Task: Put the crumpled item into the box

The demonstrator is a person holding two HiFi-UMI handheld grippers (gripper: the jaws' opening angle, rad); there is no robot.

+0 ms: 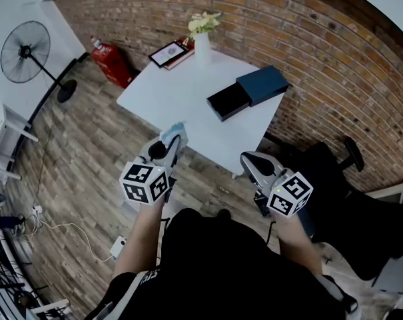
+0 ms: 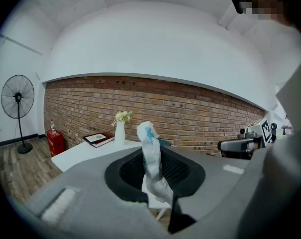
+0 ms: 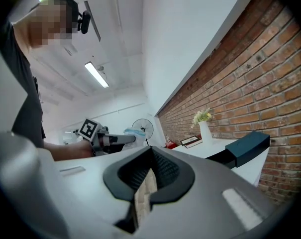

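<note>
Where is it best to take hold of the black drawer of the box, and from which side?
Probably the free end of the black drawer, coming from the side away from the blue sleeve: it lies flat, slid partly out, so only that end is exposed.

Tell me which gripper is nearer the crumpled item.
Left. The left gripper is clamped on the crumpled item; the right gripper is empty, held apart off to its right.

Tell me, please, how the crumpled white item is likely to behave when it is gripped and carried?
Probably light and soft: the crumpled item shows creases and looks pinched narrow between the jaws. Its top stands up past them unsupported, so it likely holds its shape rather than flopping.
</note>
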